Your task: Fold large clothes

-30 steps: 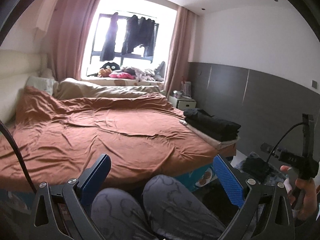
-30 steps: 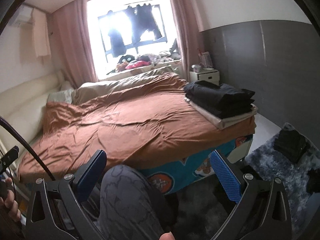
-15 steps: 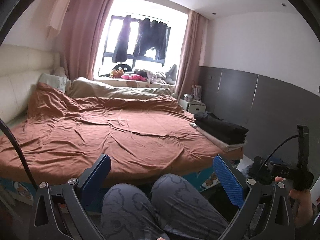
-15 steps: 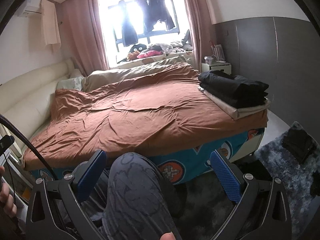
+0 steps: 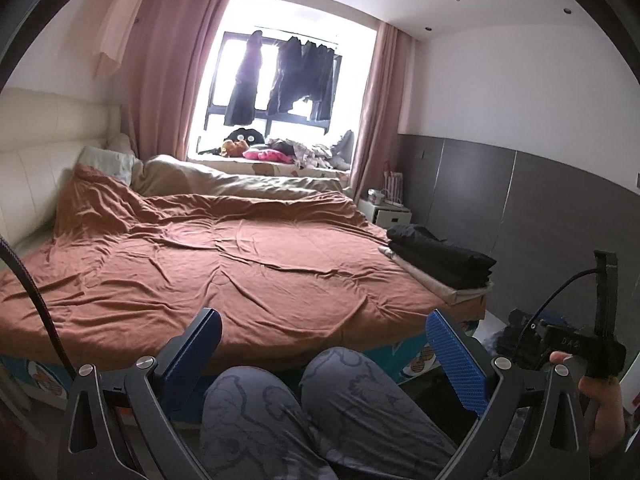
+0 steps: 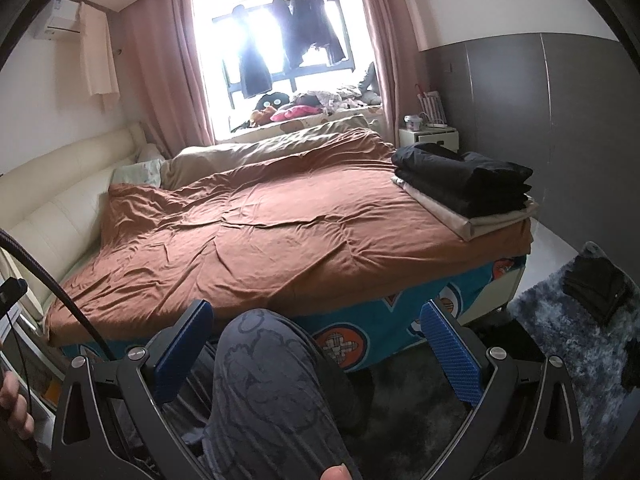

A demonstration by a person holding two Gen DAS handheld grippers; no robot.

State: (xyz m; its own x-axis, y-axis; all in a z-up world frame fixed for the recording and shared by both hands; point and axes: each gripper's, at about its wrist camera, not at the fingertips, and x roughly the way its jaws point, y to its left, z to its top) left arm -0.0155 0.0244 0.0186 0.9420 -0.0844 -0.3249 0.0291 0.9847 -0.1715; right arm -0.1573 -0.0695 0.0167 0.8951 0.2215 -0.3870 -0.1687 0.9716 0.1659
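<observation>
A stack of folded clothes, black ones on a beige one (image 5: 440,262) (image 6: 468,186), lies at the right corner of the bed. A dark garment (image 6: 598,288) lies crumpled on the grey shaggy rug (image 6: 568,344) to the right of the bed. My left gripper (image 5: 320,344) is open and holds nothing, hovering over the person's knees (image 5: 320,408) in front of the bed. My right gripper (image 6: 316,336) is open too, above a knee (image 6: 268,368), with nothing between its blue pads. The right tool's handle (image 5: 592,344) shows in a hand at the right of the left wrist view.
The bed carries a rumpled rust-brown cover (image 5: 224,264) (image 6: 260,232) and a cream headboard (image 6: 60,208) on the left. A white nightstand (image 6: 428,136) stands by the far right corner. Dark clothes hang in the window (image 5: 280,76); toys and laundry lie on the sill.
Both views have tilted slightly upward and shifted; the bed sits lower in frame and the folded stack has slid right. Both grippers stay open.
</observation>
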